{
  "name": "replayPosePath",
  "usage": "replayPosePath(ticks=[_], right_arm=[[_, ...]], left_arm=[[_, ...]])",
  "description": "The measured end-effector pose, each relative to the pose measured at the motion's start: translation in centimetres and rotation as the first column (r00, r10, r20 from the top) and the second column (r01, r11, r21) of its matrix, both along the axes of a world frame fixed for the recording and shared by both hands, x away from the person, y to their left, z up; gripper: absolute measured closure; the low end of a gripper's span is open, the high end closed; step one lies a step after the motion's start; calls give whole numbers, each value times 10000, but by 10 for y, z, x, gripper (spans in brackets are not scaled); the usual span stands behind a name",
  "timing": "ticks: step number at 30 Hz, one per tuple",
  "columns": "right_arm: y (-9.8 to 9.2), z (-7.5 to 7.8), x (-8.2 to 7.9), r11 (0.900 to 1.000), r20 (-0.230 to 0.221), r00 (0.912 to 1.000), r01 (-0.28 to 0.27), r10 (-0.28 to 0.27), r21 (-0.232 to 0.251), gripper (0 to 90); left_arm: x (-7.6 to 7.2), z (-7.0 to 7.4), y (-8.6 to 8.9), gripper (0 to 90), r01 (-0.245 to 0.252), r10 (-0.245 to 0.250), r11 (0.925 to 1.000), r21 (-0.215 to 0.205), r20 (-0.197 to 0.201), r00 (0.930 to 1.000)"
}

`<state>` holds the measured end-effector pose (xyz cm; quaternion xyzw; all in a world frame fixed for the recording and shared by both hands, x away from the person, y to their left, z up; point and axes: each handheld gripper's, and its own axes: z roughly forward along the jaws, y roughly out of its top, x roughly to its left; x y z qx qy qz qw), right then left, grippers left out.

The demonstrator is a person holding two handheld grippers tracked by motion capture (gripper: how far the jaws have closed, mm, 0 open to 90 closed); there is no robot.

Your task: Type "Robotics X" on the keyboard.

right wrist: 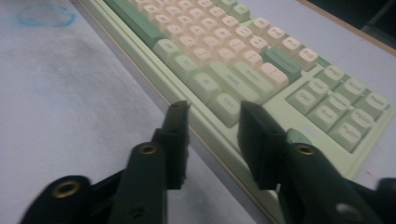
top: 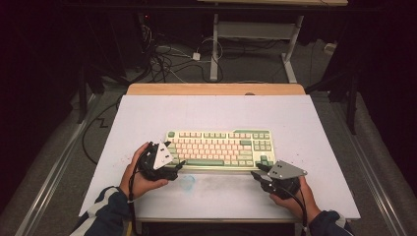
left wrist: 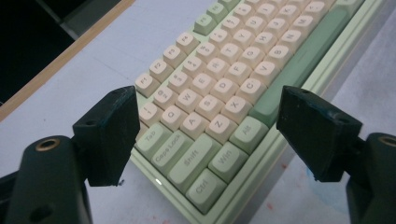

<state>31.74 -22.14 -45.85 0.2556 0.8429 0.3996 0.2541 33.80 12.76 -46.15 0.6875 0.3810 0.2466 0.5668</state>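
Note:
A pale green keyboard [top: 221, 147] with cream and green keys lies in the middle of the white table top [top: 147, 113]. My left gripper [top: 176, 164] is at its front left corner. In the left gripper view it [left wrist: 210, 135] is open wide, and the Ctrl, Shift and Win keys of the keyboard [left wrist: 219, 93] show between the jaws, untouched. My right gripper [top: 256, 175] is at the keyboard's front right corner. In the right gripper view its jaws [right wrist: 212, 135] stand a narrow gap apart, and the keyboard's [right wrist: 261, 70] front rim runs behind that gap.
A faint blue ring mark [top: 188, 183] is drawn on the table in front of the keyboard, between my hands. A wooden edge [top: 216, 89] borders the table's far side. Cables [top: 162, 59] and a desk frame [top: 255, 34] stand on the floor beyond.

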Motion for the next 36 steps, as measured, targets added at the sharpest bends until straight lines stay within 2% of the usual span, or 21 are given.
replayPosePath(ticks=[4,6,8,14,19,21,26,36], right_arm=[[6,3,3,9995,-10,9996,-270,270,136,834],[9,5,6,9991,-51,9993,-372,373,189,864],[13,8,10,9990,-46,9991,-410,411,204,900],[27,14,21,9982,-68,9983,-577,578,153,900],[39,18,38,9975,-153,9974,-708,709,50,900],[44,19,45,9974,-166,9973,-714,714,2,900],[55,21,60,9972,-268,9969,-738,734,-126,900],[78,18,86,9970,-514,9967,-651,629,-417,900]], left_arm=[[-8,-5,5,202,-118,118,9999,6,-51,9999],[-11,-6,8,203,-172,170,9997,-174,-153,9997],[-14,-7,10,205,-239,236,9997,-112,-214,9995],[-19,-8,18,205,-388,384,9992,-104,-365,9986],[-21,-12,24,205,-441,439,9990,-21,-620,9971],[-23,-14,25,204,-461,465,9989,79,-637,9969],[-26,-14,26,205,-538,535,9985,-37,-565,9970],[-26,-18,26,205,-518,527,9986,135,-745,9958]])
